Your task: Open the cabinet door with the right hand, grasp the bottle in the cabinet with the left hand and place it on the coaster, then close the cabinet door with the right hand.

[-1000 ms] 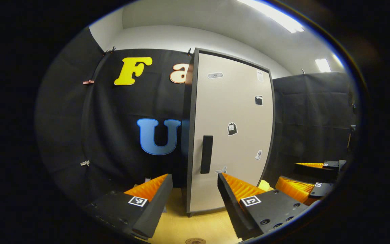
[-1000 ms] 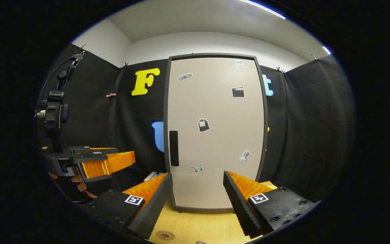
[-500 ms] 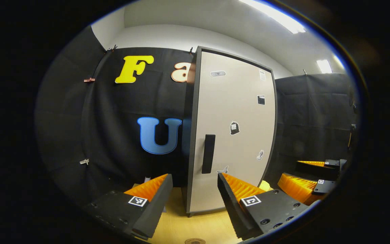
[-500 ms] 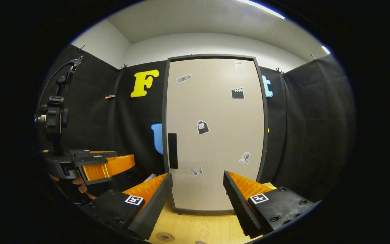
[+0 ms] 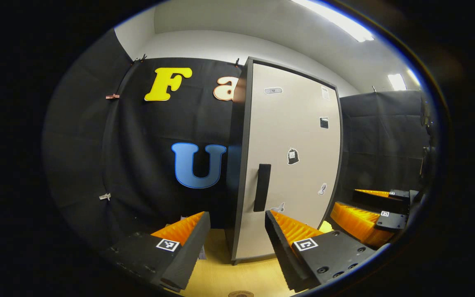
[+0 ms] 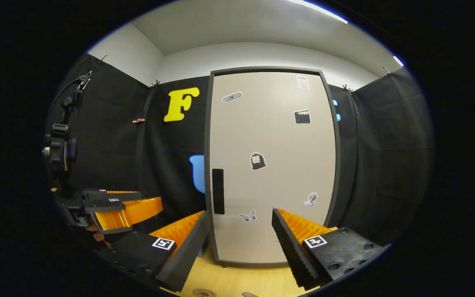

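While its jaws gape, right gripper [image 6: 241, 231] faces cabinet door [image 6: 272, 165].

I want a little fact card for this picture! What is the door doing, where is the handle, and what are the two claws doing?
door: shut, stickers on it
handle: dark bar, low on the door's left edge
right claw: open, facing the door, not touching it
left claw: open, holding nothing
bottle: hidden, door is shut
table: light wood, under the cabinet
done so far: nothing opened yet
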